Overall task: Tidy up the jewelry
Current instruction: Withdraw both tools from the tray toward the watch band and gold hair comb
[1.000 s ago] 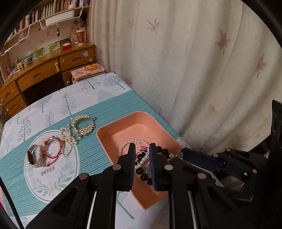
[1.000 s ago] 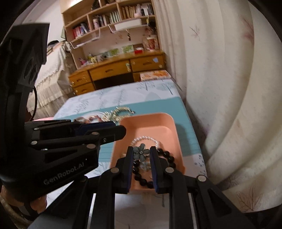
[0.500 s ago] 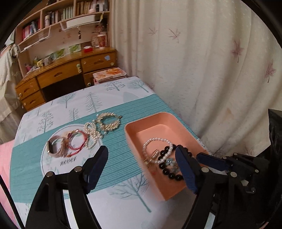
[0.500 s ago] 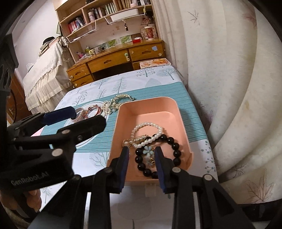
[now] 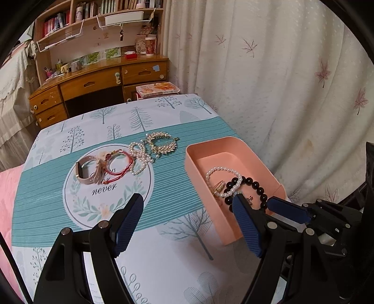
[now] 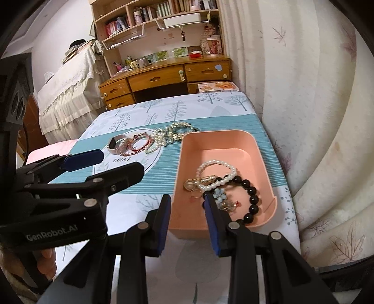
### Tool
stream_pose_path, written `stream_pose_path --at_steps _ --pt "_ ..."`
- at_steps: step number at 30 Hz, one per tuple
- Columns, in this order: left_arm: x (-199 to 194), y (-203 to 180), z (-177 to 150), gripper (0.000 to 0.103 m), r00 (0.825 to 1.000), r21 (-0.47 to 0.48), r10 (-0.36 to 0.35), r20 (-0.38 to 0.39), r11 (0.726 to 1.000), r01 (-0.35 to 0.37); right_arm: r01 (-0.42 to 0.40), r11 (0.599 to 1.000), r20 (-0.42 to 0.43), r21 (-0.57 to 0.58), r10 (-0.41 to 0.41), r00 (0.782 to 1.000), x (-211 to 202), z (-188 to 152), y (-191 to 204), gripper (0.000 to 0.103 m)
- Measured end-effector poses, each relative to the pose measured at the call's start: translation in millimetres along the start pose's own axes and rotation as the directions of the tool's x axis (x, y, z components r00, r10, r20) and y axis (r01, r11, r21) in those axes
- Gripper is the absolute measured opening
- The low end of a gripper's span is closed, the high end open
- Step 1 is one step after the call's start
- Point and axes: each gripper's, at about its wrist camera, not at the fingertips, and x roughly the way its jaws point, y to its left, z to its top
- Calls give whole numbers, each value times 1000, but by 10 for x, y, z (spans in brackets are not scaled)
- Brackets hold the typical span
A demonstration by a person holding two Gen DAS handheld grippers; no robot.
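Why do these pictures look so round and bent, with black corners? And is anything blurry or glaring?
Left wrist view: a fisheye lens bows the curtain and darkens the corners; the jewelry in the pink tray is sharp, the light soft and warm, without harsh glare. Right wrist view: same bending, strongest at the edges; the left gripper looms large and the shelves look slightly soft.

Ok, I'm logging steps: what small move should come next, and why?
Probably send the left tool, open and empty, toward the gold bracelet nearest the pink tray; four pieces remain on the cloth while the tray already holds several.
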Motion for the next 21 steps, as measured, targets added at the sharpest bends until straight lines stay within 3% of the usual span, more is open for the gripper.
stream_pose_path --at_steps 12,21 --pt "-201 200 -70 77 999 -12 27 25 1000 -26 -33 998 -2 -57 33 999 -46 100 258 30" --pt "-420 844 341 77 999 -85 27 20 996 -25 -59 994 -6 -91 59 998 -19 739 359 30"
